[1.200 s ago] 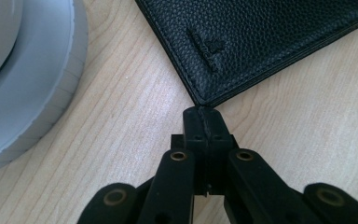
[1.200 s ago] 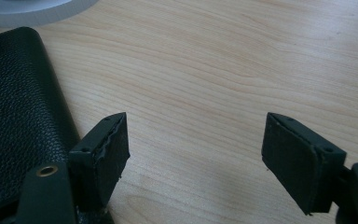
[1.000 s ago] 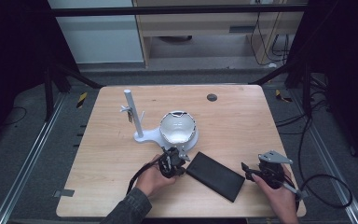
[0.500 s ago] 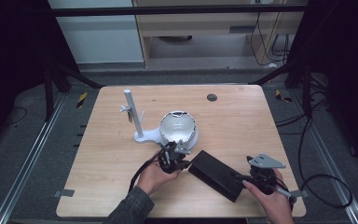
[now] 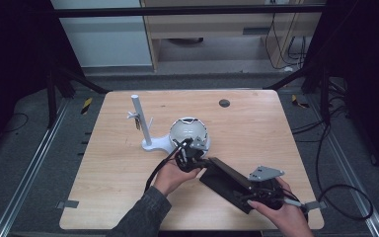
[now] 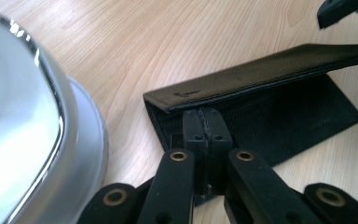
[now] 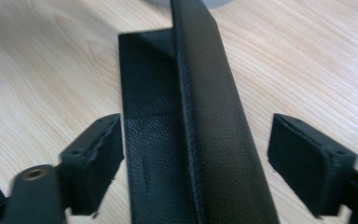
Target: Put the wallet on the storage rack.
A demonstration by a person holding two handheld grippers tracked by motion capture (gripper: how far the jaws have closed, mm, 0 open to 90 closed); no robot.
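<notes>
Nearest the table's front edge, the right gripper (image 5: 256,193) sat in a hand at the near right corner, its jaws spread wide. Between them ran the black case (image 7: 205,116), its upper flap standing up from the lower one, and neither pad touched it; bare gaps showed on both sides in the right gripper view.

The case (image 5: 229,182) lay slantwise on the wooden table (image 5: 256,128), one end by the right gripper, the other reaching up towards the middle. Its lid (image 6: 270,70) was lifted along one long edge, so the case gaped open.

At that farther end the left gripper (image 5: 193,160), held in a sleeved hand, had its jaws pressed together. In the left gripper view they met at the case's corner, on or just in front of the lower flap; whether they pinched it I could not tell.

Just beyond stood a white dome (image 5: 190,132) on its base, close beside the left gripper. A white post (image 5: 140,118) rose left of it. A small dark disc (image 5: 224,103) lay near the far edge.
</notes>
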